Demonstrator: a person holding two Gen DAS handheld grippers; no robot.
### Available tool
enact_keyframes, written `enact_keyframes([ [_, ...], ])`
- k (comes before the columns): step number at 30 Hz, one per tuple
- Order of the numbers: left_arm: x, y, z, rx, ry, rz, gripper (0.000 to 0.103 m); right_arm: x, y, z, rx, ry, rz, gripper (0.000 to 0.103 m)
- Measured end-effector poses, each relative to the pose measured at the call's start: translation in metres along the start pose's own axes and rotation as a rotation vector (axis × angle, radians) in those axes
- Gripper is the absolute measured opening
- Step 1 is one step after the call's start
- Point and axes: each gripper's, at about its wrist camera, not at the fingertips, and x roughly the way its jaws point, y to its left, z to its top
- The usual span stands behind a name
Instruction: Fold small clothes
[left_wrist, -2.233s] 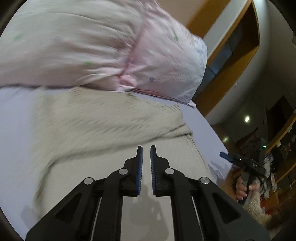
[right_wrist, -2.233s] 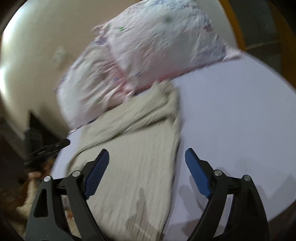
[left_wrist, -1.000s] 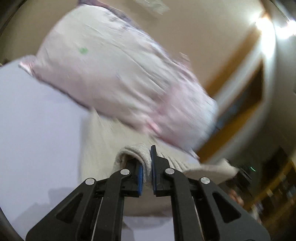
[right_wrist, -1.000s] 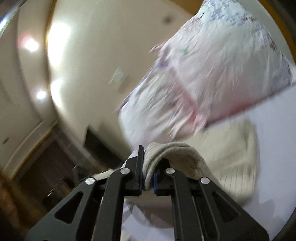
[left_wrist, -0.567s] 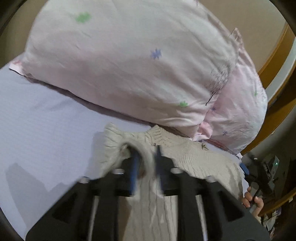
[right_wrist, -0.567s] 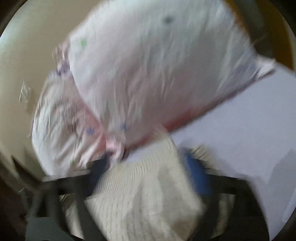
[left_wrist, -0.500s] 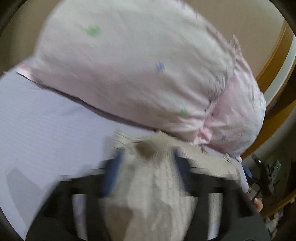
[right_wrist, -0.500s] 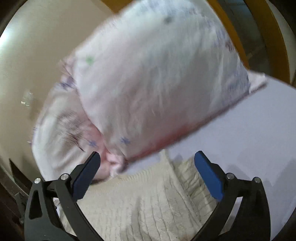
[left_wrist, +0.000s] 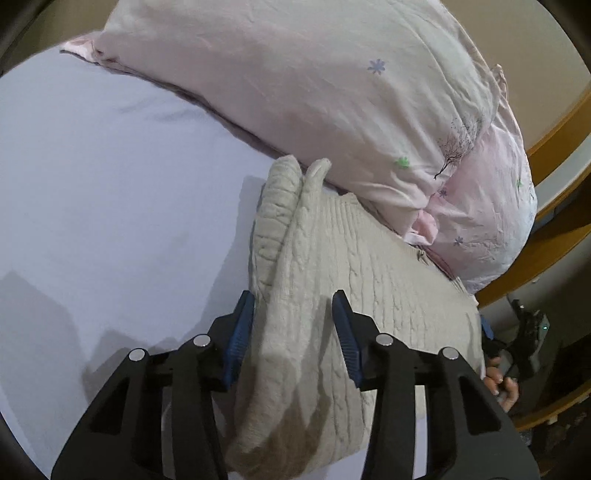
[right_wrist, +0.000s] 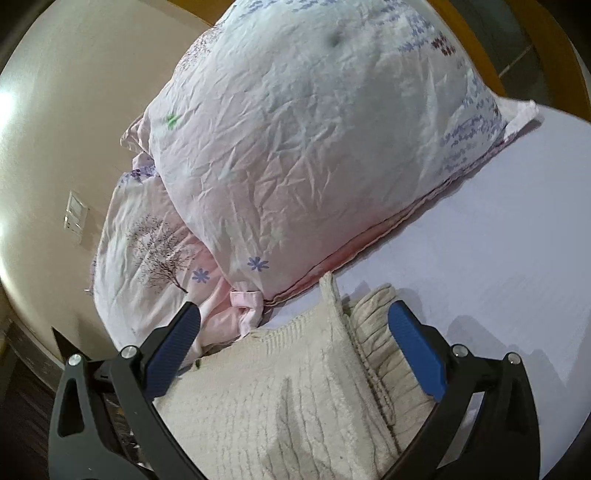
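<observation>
**Both grippers let go after the fold**

Since a second ago, when each gripper was pinching a raised hem, both have released and the sweater now lies doubled on the bed.

Nearest the left camera, the left gripper (left_wrist: 293, 323) stands with its blue pads parted, straddling a rolled ridge of the sweater (left_wrist: 332, 295) without squeezing it. That ridge looks like the folded edge, bunched where the knit was dropped. In the right view, the right gripper (right_wrist: 295, 347) is spread wider, its pads on either side of the cloth, gripping nothing. The wide stance suits a pull-back or a smoothing pass, in my judgement.

Beyond the pads, the cream cable-knit runs away over the lilac bed (left_wrist: 110, 184), and its far end, with two ribbed bits poking up, touches the lower edge of the pillows. A sleeve or lower layer shows beside the top layer on the right-hand side of the right view, so the layers do not line up neatly.

Farthest off, two pink floral pillows (right_wrist: 314, 147) are stacked against the headboard, which limits how far the sweater can be pushed.
</observation>
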Motion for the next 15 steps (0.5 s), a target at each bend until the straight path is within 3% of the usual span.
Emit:
enact_keyframes([
  [1, 0.003, 0.002, -0.002, -0.033, 0.017, -0.019, 0.024, 0.001, -0.001, 0.001, 0.013, 0.013, 0.018, 0.101],
  [2, 0.007, 0.004, -0.004, -0.077, 0.050, -0.050, 0.019, 0.000, -0.002, 0.002, 0.020, 0.020, 0.031, 0.101],
  [5, -0.005, -0.013, -0.002, -0.126, 0.027, -0.160, 0.016, -0.004, -0.001, 0.005, 0.022, 0.030, 0.063, 0.101],
  [10, -0.018, -0.127, 0.009, 0.006, -0.014, -0.454, 0.016, -0.025, 0.002, 0.016, -0.010, -0.022, 0.072, 0.101],
  [12, 0.012, -0.188, 0.004, 0.049, 0.048, -0.605, 0.016, -0.034, -0.002, 0.022, -0.026, -0.052, 0.051, 0.101],
  [15, 0.077, -0.249, -0.014, 0.061, 0.181, -0.694, 0.024, -0.040, -0.017, 0.032, -0.038, -0.051, -0.009, 0.101],
])
